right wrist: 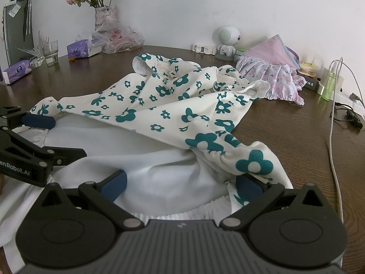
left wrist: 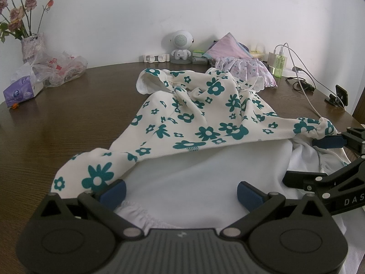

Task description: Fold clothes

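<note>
A white garment with teal flowers [left wrist: 205,114] lies crumpled on the brown table [left wrist: 68,118], its plain white inside [left wrist: 194,171] turned up at the near end. My left gripper [left wrist: 180,191] is open over that white inside, and a gathered floral corner [left wrist: 91,173] drapes across its left finger. In the right wrist view the same garment [right wrist: 159,96] spreads ahead. My right gripper [right wrist: 181,183] is open too, with a bunched floral corner [right wrist: 248,159] resting on its right finger. Each gripper shows at the edge of the other's view.
A pink floral garment [right wrist: 271,77] and a folded pink cloth [right wrist: 271,48] sit at the back right. Along the wall stand a white robot-shaped speaker [left wrist: 181,45], a green bottle [left wrist: 280,62], cables [right wrist: 335,114], a vase of dried roses [left wrist: 32,45], a plastic bag [left wrist: 61,68] and tissues [left wrist: 20,91].
</note>
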